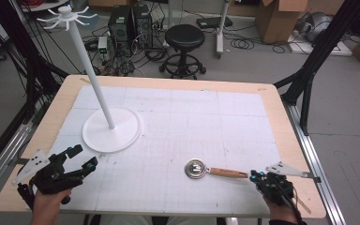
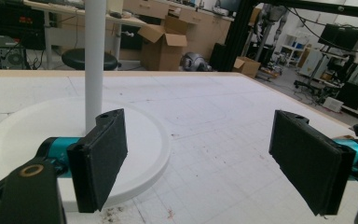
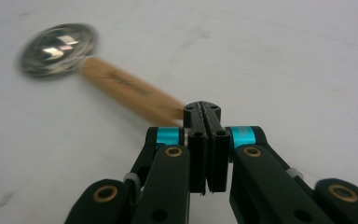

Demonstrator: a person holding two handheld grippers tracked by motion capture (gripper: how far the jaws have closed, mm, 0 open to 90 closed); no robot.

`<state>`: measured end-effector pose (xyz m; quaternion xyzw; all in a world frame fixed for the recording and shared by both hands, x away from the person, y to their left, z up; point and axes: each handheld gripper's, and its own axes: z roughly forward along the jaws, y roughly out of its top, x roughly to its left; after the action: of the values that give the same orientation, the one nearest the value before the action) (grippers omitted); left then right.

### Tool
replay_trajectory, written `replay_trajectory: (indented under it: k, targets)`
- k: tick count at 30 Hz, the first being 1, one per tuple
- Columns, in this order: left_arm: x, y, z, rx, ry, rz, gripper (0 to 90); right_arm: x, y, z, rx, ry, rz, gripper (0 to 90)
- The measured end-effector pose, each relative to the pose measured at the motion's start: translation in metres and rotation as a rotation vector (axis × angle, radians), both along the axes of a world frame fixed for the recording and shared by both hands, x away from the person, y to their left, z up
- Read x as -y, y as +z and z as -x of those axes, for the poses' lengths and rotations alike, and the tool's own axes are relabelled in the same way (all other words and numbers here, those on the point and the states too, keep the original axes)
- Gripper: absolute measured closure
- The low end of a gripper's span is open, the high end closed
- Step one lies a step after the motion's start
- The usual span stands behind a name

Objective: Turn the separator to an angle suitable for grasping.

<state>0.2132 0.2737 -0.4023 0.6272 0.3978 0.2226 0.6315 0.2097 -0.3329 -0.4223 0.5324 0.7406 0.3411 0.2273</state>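
- The work in hand is judged to be the hanging of the ladle (image 1: 212,170) on the white stand (image 1: 104,101); this is only a judgement from how the things are placed.
- The ladle is seen lying flat on the white mat (image 1: 192,117), near the front edge, with its metal bowl toward the stand and its wooden handle toward the right gripper (image 1: 258,176).
- In the right gripper view, the jaws of the right gripper are pressed together, and their tips are placed at the end of the wooden handle (image 3: 130,91). Whether the handle end is really pinched between them cannot be told, because the tips hide it.
- The left gripper (image 1: 82,157) is held with its jaws spread wide, and nothing is between them. It is kept near the round base of the stand (image 2: 140,140), not touching it.
- The hooks at the top of the stand (image 1: 68,16) are seen to be bare.
- So the task is judged to be at its beginning: the ladle is not yet lifted, and the carrying and hanging are left to be done.
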Motion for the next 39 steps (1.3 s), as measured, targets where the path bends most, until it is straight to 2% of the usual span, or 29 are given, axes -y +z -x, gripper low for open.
replay_trajectory:
  k: [1,2,3,5,7,8,10,15,19,22,32,38,39]
  targets:
    - [0.000,0.000,0.000,0.001,-0.001,-0.003,19.5,0.005,-0.002,0.000,-0.017,-0.029,-0.008,89.1]
    - [0.000,0.000,0.000,0.000,-0.003,-0.004,19.5,0.005,-0.002,0.000,-0.017,-0.029,-0.008,89.1]
    - [0.001,0.000,0.000,0.001,-0.003,-0.002,19.5,0.007,-0.008,-0.003,-0.046,-0.042,-0.020,89.0]
    - [0.000,0.000,0.000,0.001,-0.002,-0.003,19.5,0.001,-0.010,-0.005,-0.062,-0.020,-0.023,89.1]
    - [0.000,0.000,0.000,0.000,0.001,-0.001,19.5,-0.003,-0.011,-0.007,-0.064,-0.005,-0.024,89.1]
    - [0.000,0.000,-0.001,0.001,0.002,0.000,19.5,-0.013,-0.011,-0.011,-0.066,0.025,-0.012,89.1]
    - [0.000,0.000,-0.001,0.001,0.002,0.001,19.5,-0.019,-0.010,-0.014,-0.062,0.044,0.002,89.1]
    - [-0.001,0.000,-0.001,0.001,0.003,0.001,19.5,-0.026,-0.012,-0.024,-0.064,0.042,0.016,89.1]
    - [-0.002,0.000,-0.001,-0.001,0.007,0.006,19.5,-0.019,-0.010,-0.024,-0.054,0.008,0.002,89.1]
    - [-0.002,0.000,-0.001,-0.001,0.006,0.004,19.5,-0.018,-0.012,-0.024,-0.059,0.012,0.004,89.1]
    - [-0.003,0.000,-0.001,-0.003,0.012,0.009,19.5,-0.033,-0.013,-0.040,-0.049,0.072,-0.027,89.1]
    - [-0.004,0.000,0.000,-0.002,0.013,0.007,19.5,-0.059,-0.014,-0.052,-0.060,0.128,-0.043,89.1]
    - [-0.005,0.000,-0.001,-0.002,0.014,0.010,19.5,-0.069,-0.014,-0.056,-0.056,0.151,-0.044,89.1]
